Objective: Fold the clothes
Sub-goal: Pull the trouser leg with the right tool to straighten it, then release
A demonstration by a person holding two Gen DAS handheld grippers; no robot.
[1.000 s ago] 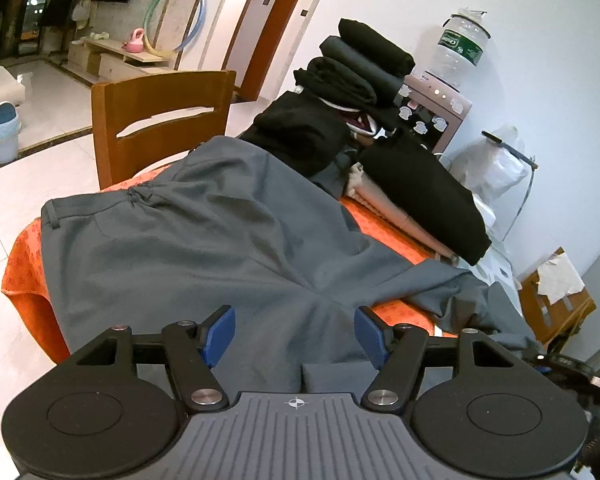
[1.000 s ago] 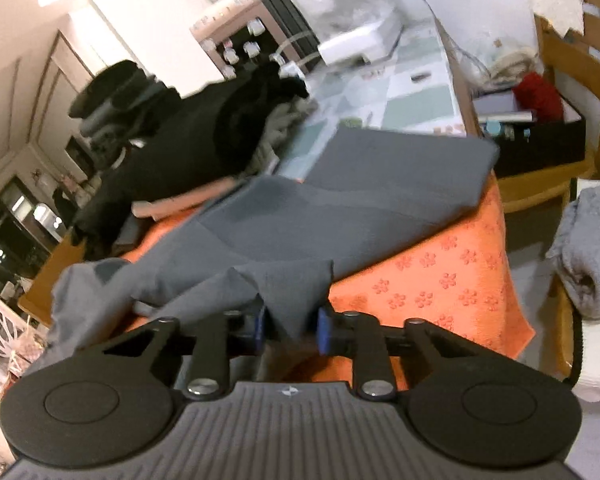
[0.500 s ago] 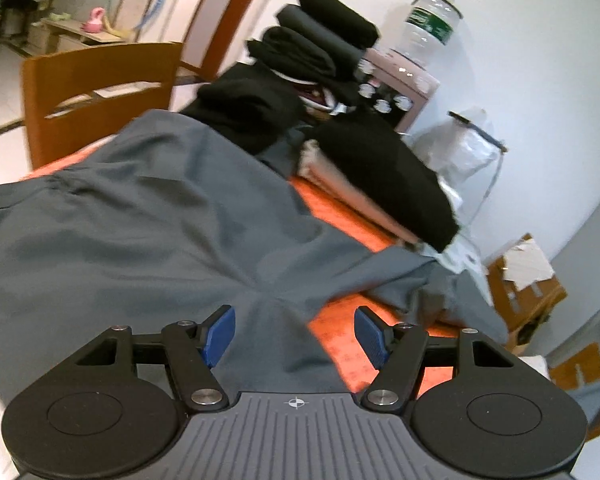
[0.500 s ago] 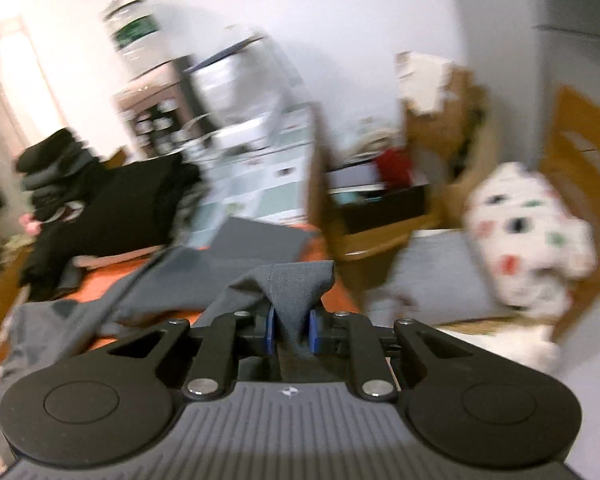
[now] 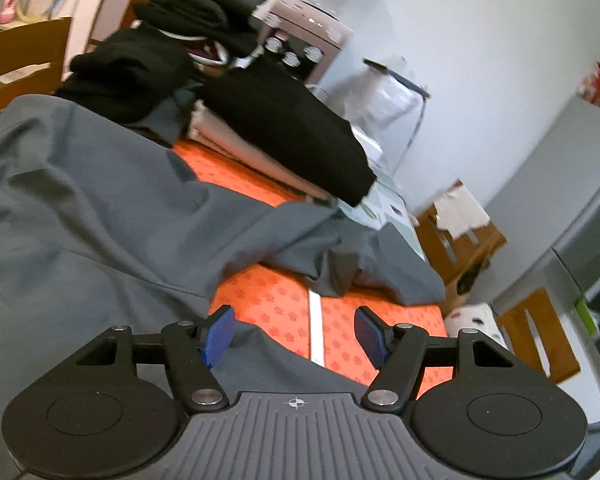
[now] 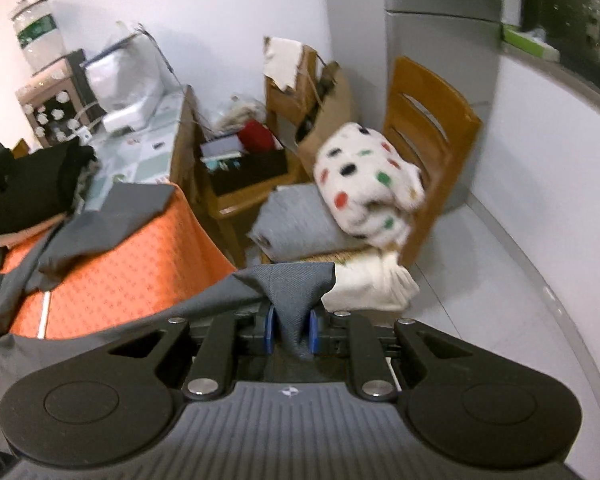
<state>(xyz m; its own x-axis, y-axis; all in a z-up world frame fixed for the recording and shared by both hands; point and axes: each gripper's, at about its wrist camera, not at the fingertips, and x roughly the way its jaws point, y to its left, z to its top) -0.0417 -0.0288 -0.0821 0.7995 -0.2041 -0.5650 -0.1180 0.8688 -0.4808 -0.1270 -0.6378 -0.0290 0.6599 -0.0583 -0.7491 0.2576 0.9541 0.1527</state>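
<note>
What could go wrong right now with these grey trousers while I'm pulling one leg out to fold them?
The right gripper pinches only a small bunch of the grey trousers, so the cloth may slip out. The left gripper is open and holds nothing down, so the whole garment could slide. The other leg lies crumpled against the black folded clothes and might drag them.
</note>
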